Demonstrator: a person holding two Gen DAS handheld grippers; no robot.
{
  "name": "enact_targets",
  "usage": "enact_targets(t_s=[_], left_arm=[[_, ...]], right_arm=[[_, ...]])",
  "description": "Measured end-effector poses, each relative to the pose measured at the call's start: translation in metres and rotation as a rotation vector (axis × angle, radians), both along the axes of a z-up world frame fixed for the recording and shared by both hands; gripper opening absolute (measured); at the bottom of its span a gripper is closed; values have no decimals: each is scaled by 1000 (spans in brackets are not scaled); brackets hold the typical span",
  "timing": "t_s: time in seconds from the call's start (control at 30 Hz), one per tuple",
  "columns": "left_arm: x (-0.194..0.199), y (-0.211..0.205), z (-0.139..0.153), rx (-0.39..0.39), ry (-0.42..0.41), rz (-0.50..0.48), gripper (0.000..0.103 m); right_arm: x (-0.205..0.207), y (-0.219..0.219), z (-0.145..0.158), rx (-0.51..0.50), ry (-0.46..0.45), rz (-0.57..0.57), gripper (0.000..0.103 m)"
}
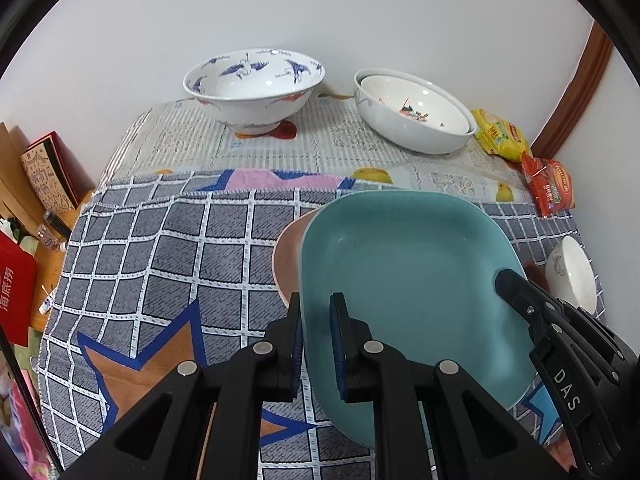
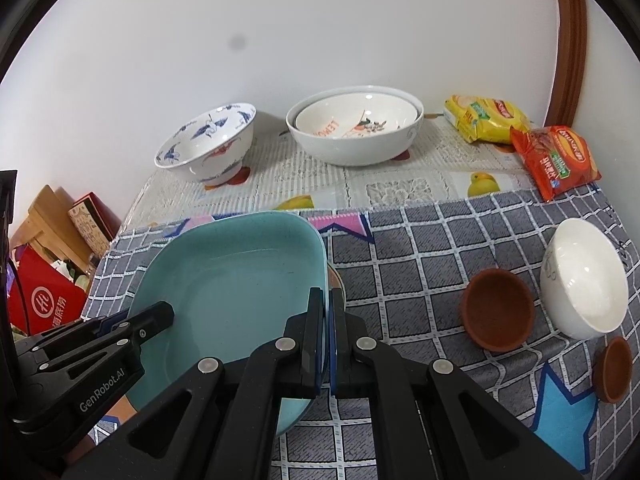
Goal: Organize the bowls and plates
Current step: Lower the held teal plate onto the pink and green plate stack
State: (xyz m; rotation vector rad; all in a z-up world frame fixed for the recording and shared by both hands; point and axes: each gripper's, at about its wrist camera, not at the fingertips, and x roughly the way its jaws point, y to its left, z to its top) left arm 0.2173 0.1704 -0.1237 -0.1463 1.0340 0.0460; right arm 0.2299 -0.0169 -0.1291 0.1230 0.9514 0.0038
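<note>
Closest to me, both grippers have hold of the same teal square plate (image 1: pixel 404 280). The left gripper (image 1: pixel 318 344) straddles the plate's left rim, its fingers set either side of the edge with a sliver of room on the inner side, so it looks clamped but not hard. The right gripper (image 2: pixel 327 336) has its fingers pinched almost together on the opposite rim, a firm bite. The plate hangs tilted just above a pink plate (image 1: pixel 286 264) that lies on the checked cloth (image 1: pixel 160 264); I cannot tell whether the two touch yet.

To the right of them on the cloth stand a brown cup (image 2: pixel 498 314) tipped on its side, a plain white bowl (image 2: pixel 584 280) leaning beside it, and a smaller brown dish (image 2: pixel 614 368) near the edge.

Further back, on the patterned table cover (image 2: pixel 360 188), a blue-crane bowl (image 1: pixel 254 88) stands alone, and a white bowl with a smaller one nested inside (image 1: pixel 416 112) stands near two snack packets (image 2: pixel 520 140) by the wall.

My worry is the looser left grip: glazed rim, narrow pads, and a tilted plate. If the two hands lower unevenly or one lets go first, the teal plate could pivot, slide off the pink one, or clack down hard enough to chip. A wide swing right might also knock the tipped cup.
</note>
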Motion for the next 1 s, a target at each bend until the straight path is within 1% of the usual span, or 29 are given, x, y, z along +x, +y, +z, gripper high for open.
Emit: enact_targets(t_s=[0.23,0.47,0.67,0.87,1.0], left_arm=[[7,5,-19,7,37,9,13],[12,6,-31,20,56,10,13],[15,9,-31,23,54,22,13],[21,13,-31,27,55,43,13],[23,13,-35,22,61,47,13]], right_arm=[[9,3,-20,2,41,12,3],[17,2,-36,12,73,15,3],[26,4,-38,3,66,33,3],[40,11,-37,-20,47,81,4],[51,11,-42,-36,60,95,6]])
